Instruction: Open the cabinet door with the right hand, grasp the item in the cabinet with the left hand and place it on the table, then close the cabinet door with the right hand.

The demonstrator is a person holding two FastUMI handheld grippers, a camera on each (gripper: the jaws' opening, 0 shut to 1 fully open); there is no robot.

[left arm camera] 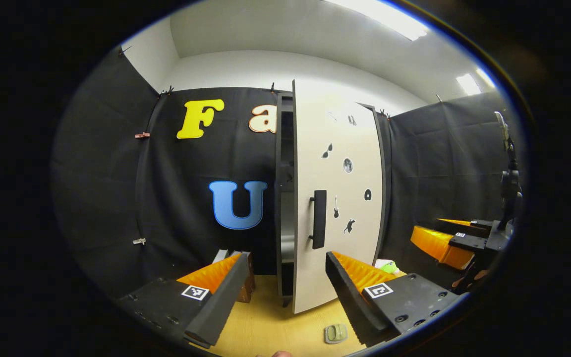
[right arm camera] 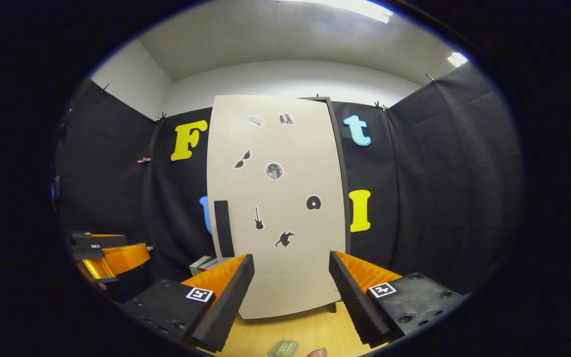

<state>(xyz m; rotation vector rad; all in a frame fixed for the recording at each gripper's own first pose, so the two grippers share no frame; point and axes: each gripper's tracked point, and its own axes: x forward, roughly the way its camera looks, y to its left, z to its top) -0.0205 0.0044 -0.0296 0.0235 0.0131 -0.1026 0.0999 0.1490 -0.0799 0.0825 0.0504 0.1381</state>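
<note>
While the cabinet door [left arm camera: 337,198] stands ajar, both tools hover open-fingered.

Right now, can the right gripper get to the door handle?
Probably yes. The right gripper is open and faces the door, with nothing between it and the handle, which sits off toward its left.

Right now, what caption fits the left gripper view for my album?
Open left gripper faces the partly open cabinet door and its handle.
</note>
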